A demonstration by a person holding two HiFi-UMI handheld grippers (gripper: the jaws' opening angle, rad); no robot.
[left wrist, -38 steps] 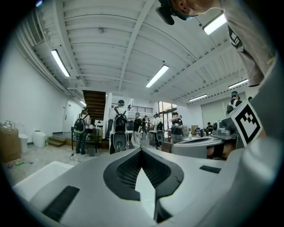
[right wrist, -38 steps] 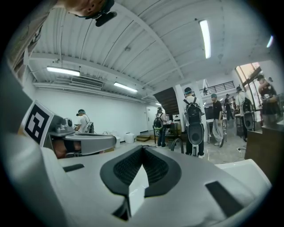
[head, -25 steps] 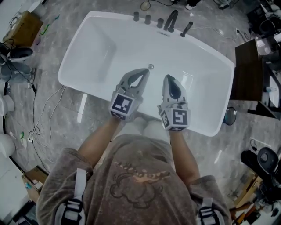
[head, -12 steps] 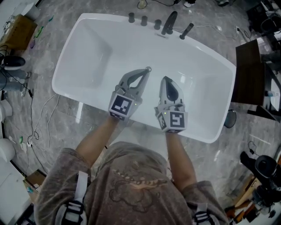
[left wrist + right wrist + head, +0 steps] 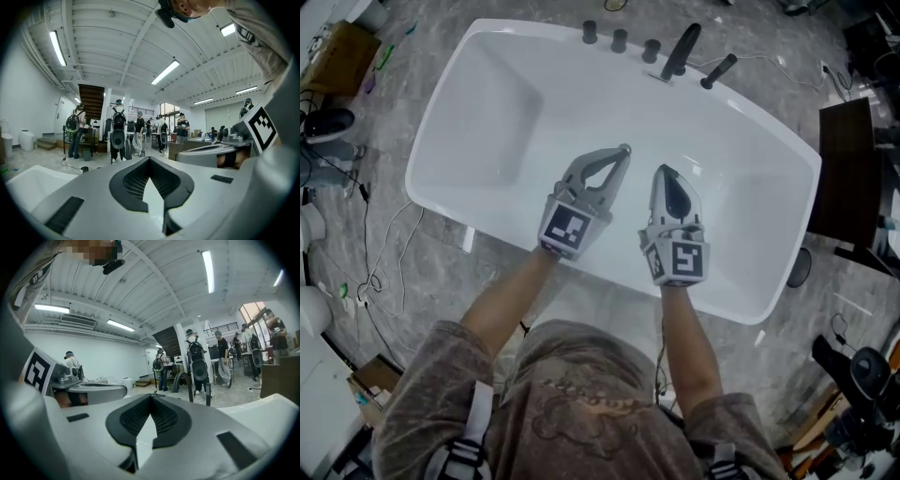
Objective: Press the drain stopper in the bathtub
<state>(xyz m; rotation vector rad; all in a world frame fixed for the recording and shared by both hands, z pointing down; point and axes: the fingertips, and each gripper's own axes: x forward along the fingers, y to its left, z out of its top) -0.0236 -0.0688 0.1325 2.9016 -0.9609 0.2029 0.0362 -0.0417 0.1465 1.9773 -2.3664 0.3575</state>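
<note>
- Head view: the left gripper, jaws together, has its tip at the drain stopper on the floor of the bathtub; whether they touch cannot be told.
- The right gripper is just beside it, over the tub.
- Gripper views: both pairs of jaws meet on nothing. These views show a staircase and standing people, not the stopper.

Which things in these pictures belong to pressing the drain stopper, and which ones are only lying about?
For the job: bathtub; drain stopper; left gripper, jaws together, tip near the stopper; right gripper, jaws together.

Only lying about: faucet; three knobs; cardboard box; dark table.
</note>
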